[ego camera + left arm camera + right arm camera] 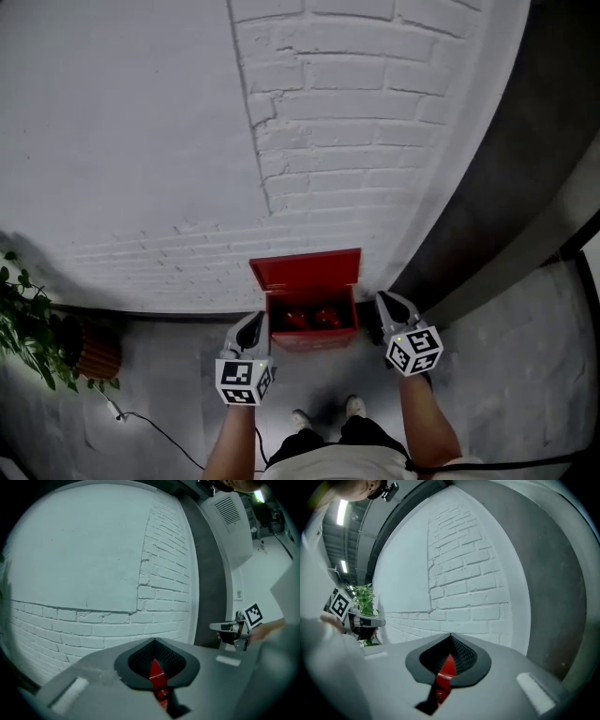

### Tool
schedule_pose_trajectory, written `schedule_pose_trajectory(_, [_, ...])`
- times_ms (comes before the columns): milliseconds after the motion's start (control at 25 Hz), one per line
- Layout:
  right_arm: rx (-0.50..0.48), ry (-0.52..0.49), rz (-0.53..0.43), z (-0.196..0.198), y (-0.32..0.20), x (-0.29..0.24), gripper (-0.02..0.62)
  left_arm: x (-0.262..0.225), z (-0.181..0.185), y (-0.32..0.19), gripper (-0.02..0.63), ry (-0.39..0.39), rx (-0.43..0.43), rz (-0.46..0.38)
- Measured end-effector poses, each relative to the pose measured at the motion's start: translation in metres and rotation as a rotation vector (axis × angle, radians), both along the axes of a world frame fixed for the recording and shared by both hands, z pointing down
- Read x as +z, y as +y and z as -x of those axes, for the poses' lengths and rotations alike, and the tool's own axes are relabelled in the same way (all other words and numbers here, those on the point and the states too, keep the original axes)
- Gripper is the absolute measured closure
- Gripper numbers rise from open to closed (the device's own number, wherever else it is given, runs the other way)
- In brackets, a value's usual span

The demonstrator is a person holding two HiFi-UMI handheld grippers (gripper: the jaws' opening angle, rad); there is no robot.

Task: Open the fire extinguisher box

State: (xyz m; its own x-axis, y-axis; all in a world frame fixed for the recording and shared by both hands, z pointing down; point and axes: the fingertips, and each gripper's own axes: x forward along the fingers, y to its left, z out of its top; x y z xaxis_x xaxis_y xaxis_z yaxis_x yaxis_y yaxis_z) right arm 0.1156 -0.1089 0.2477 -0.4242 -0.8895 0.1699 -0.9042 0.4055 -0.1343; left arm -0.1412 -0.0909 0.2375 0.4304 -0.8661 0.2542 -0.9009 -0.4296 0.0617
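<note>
The fire extinguisher box [310,339] sits against the brick wall [328,141] with its lid [307,269] already raised behind it, so the opening looks done; I judge only drawing the tools clear of the box remains. The left gripper [253,323] hangs just left of the box, the right gripper [388,302] just right of it; both have jaws closed tip to tip, holding nothing.

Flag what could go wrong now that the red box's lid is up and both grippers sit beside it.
1. The lid stands raised by the brick wall with neither gripper on it; it may drop shut.
2. The left gripper and right gripper closely flank the red box, fingers shut; a sideways move could knock it.
3. A cable lies on the floor near the person's shoes: a possible trip hazard.
</note>
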Motion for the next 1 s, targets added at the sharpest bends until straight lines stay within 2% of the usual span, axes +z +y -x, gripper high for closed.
schedule_pose_trajectory(280, [-0.036,0.055,-0.021,0.002,0.001,-0.027,0.589,-0.017,-0.013,0.004,0.6,-0.002,-0.009,-0.015])
schedule_pose_trajectory(600, [-0.08,0.061,-0.026,0.008,0.012,-0.047,0.589,-0.037,-0.027,0.014,0.6,0.008,0.004,-0.023])
schedule_pose_trajectory(1000, [-0.103,0.05,-0.083,0.01,0.01,-0.071,0.589,-0.06,-0.013,0.008,0.6,-0.017,-0.04,-0.071])
